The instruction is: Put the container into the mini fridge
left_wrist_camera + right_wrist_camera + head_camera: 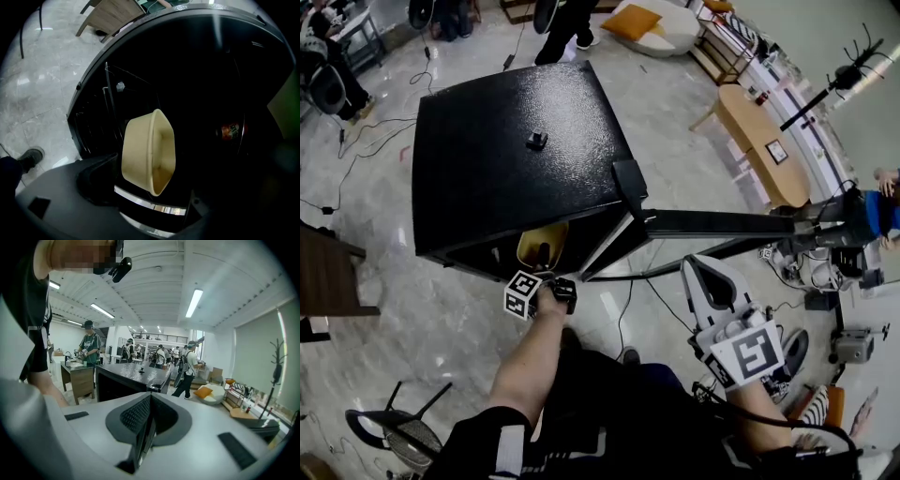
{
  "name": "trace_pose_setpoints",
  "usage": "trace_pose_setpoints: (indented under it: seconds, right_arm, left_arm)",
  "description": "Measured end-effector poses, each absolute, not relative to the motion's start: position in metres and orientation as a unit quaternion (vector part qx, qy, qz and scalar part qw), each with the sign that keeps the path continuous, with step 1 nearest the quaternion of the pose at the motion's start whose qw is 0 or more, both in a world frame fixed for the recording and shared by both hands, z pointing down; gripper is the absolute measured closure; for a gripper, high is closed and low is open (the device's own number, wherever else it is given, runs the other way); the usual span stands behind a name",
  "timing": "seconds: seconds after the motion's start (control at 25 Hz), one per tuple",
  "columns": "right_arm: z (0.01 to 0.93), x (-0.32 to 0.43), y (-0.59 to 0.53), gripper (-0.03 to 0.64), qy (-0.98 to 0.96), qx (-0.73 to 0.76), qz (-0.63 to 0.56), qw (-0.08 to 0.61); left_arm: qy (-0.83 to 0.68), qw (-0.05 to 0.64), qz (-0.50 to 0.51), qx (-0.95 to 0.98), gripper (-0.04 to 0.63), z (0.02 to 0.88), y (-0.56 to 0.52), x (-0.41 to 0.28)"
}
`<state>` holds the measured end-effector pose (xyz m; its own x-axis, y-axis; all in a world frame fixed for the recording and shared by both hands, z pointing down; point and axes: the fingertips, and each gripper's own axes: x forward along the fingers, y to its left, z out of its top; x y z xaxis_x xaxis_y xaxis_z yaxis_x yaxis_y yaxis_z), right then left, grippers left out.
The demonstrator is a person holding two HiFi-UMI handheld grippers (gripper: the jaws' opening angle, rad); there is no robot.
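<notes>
Container (149, 152) just inside the open mini fridge (506, 150), left hand-held gripper (546, 270) released.
Beige and bowl-shaped, the container sits in the fridge's dark front opening, just behind the lower front edge, with a red-labelled item (229, 131), too dim to name, deeper in the fridge. The left hand-held gripper is at the fridge's mouth, its jaws spread wide, and the one jaw that shows is not pressing on the container's wall. The fridge door (722, 223) stands swung out from the fridge's front corner. The right hand-held gripper (701, 274) hangs outside the fridge, beyond that door, jaws pressed together on nothing. A small black object (536, 141) rests on the fridge top.
</notes>
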<state>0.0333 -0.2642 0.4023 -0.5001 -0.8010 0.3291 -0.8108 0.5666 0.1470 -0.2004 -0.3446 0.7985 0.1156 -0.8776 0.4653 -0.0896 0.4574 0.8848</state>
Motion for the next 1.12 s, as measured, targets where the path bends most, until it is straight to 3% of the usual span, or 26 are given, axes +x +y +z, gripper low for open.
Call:
trace_pose_setpoints:
  seconds: [1.12]
  right_arm:
    - [0.390,0.031,-0.243,0.601,-0.879,0.447,-0.002,0.168]
  left_arm:
    - [-0.570,0.587,-0.315,0.481,0.183,0.771,-0.303,-0.192]
